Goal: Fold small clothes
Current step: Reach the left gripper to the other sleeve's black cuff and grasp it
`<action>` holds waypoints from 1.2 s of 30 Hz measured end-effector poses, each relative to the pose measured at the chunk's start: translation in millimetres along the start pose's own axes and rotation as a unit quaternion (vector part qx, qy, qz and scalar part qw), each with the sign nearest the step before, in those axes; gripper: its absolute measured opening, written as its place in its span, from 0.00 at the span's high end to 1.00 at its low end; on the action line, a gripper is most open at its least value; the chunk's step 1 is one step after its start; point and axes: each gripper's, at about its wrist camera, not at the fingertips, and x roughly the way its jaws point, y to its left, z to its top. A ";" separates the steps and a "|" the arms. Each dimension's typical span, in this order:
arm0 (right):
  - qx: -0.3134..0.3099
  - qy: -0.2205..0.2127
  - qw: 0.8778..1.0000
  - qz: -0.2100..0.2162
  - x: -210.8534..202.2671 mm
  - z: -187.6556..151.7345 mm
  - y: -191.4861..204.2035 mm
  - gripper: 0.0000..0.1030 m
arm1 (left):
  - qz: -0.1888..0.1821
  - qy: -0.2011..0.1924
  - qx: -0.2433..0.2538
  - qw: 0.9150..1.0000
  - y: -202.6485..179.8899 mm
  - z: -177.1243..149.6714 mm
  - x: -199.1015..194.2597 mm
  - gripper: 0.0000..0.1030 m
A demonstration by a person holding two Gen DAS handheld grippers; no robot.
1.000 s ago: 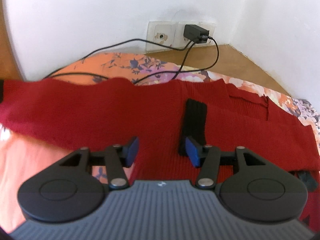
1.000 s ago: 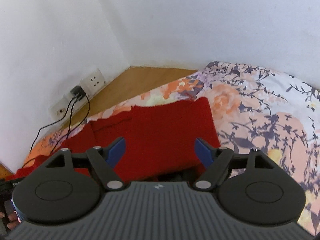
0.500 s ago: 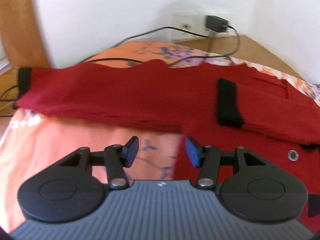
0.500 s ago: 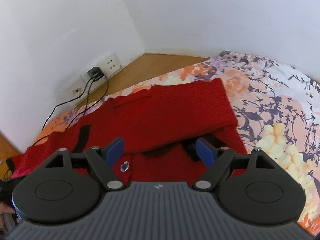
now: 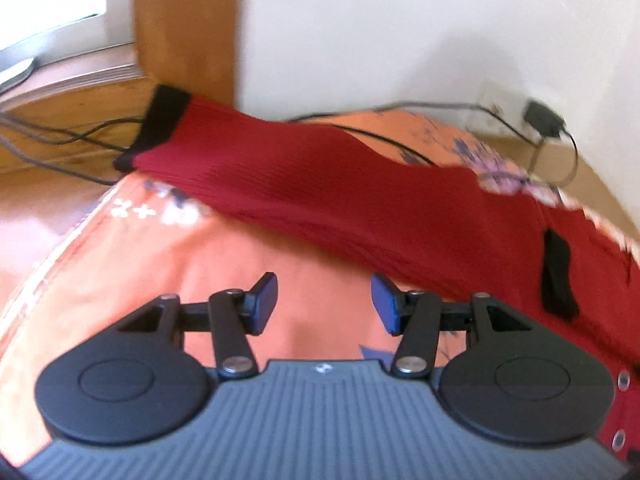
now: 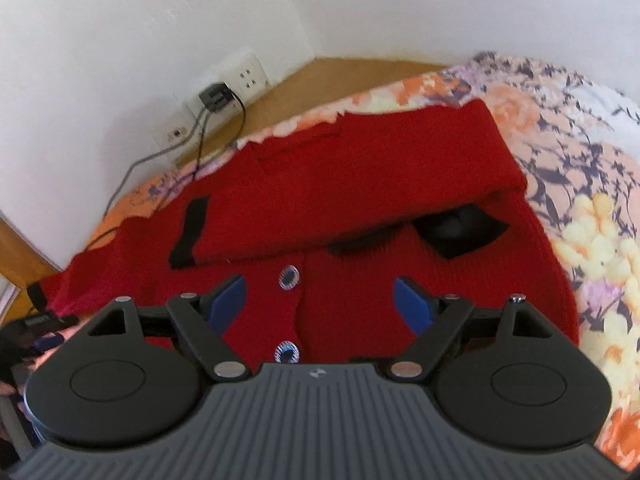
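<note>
My left hand-held gripper [image 5: 324, 300] hangs with its jaws apart and nothing between them, above bare orange bedspread [image 5: 132, 264] near the bed's left edge. Just beyond its blue pads [image 5: 386, 306] one sleeve [image 5: 288, 176] of the red cardigan [image 6: 360, 208] stretches out to the bed's far left corner, its black cuff [image 5: 158, 124] hanging past the edge over the wooden floor [image 5: 48, 196]. My right hand-held gripper [image 6: 320, 304] is likewise open and empty, poised over the cardigan's buttoned front, with two shiny buttons [image 6: 289, 276] between its fingers. The other sleeve [image 6: 320, 204] lies folded across the chest, its black cuff [image 6: 190, 236] toward the left. The cardigan lies flat by the bed's far edge, near the wall socket [image 6: 248, 76] and plugged charger [image 6: 216, 96].
</note>
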 end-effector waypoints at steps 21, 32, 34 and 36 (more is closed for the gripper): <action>0.036 0.031 0.998 -0.029 11.7 -13.9 -22.6 0.16 | -0.076 0.007 -0.156 0.985 44.8 18.7 42.7 0.48; 0.044 0.036 0.997 -0.050 7.4 -27.3 -28.2 0.16 | -0.061 -0.029 -0.140 0.988 32.3 26.7 61.9 0.57; 0.047 0.032 0.997 -0.055 5.0 -27.0 -29.2 0.16 | -0.065 -0.027 -0.127 0.989 30.5 26.3 63.1 0.75; 0.050 0.029 0.997 -0.057 3.0 -26.3 -30.3 0.16 | -0.076 -0.026 -0.117 0.990 28.1 26.1 64.2 0.83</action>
